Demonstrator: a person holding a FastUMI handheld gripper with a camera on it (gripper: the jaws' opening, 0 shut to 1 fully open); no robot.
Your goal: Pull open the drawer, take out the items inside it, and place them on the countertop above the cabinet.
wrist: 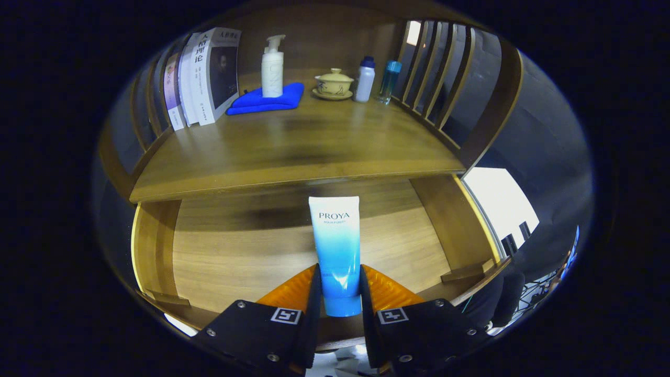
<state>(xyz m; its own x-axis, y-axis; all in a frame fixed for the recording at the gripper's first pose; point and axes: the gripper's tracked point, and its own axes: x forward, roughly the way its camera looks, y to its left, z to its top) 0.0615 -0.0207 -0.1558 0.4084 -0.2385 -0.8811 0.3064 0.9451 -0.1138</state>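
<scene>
My gripper (pixel 339 283) is shut on a blue and white cosmetic tube (pixel 336 246), both fingers pressing its lower half near the cap. The tube points away from me, its flat crimped end reaching toward the front edge of the countertop (pixel 293 152). Below and behind the tube lies the pulled-open wooden drawer (pixel 157 251), whose bare wooden floor shows around the tube. I cannot tell whether the tube is lifted off the drawer floor or resting on it.
On the countertop stand several books (pixel 201 76) at the left, a white pump bottle (pixel 272 68) on a folded blue cloth (pixel 267 99), a lidded yellow cup on a saucer (pixel 334 84), a white bottle (pixel 365 78) and a blue bottle (pixel 389 81). Slatted wooden rails (pixel 445 78) flank it.
</scene>
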